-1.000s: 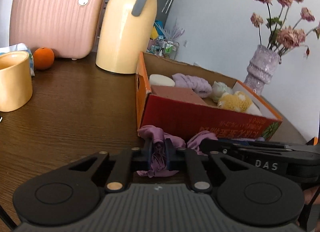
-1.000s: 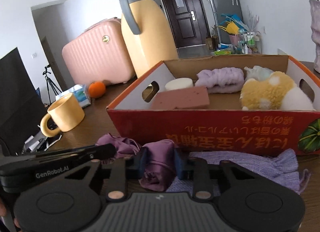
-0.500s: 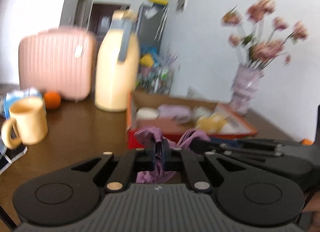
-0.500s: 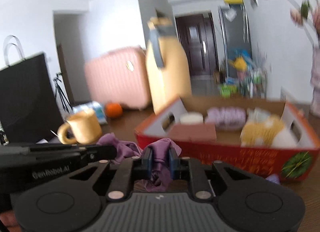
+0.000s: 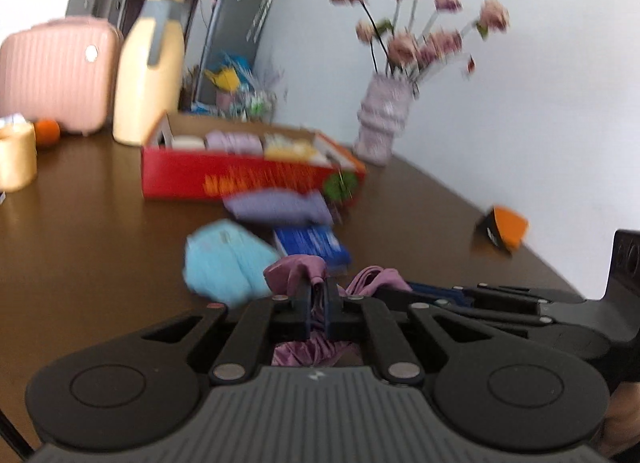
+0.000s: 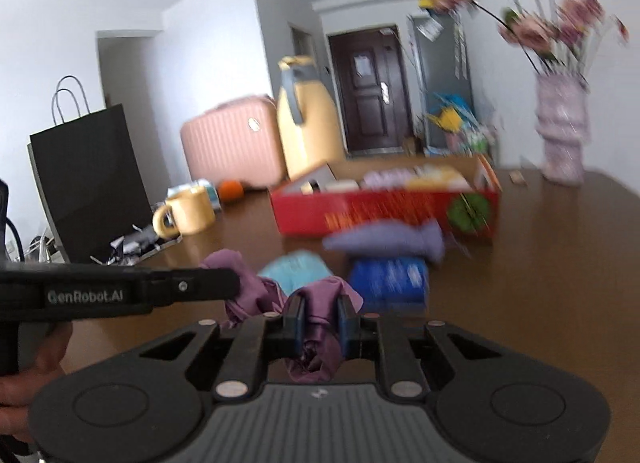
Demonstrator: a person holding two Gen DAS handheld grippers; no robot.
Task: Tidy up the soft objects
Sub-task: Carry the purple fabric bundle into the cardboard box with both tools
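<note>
Both grippers hold one purple cloth [image 5: 294, 269] [image 6: 320, 299] lifted off the brown table. My left gripper [image 5: 318, 295] is shut on one end of it, and my right gripper [image 6: 319, 313] is shut on a thicker bunch of the other end. In the right wrist view the left gripper's finger reaches in from the left. Beyond lie a light blue cloth [image 5: 222, 263] [image 6: 296, 269], a blue packet [image 5: 312, 243] [image 6: 390, 277] and a lavender cloth [image 5: 276, 205] [image 6: 384, 241]. Behind them stands the red cardboard box [image 5: 240, 177] [image 6: 380, 213] with soft items inside.
A yellow mug [image 6: 188, 211], an orange [image 6: 231, 190], a pink case [image 6: 232, 147] and a tall yellow jug [image 6: 308, 119] stand at the left back. A black paper bag [image 6: 88, 179] is at far left. A vase of flowers [image 5: 382, 123] [image 6: 562, 131] and an orange block [image 5: 506, 229] are on the right.
Both grippers have pulled back from the box with the purple cloth, lifting it off the table; the blue cloth, packet and lavender cloth now show in front of the box.
</note>
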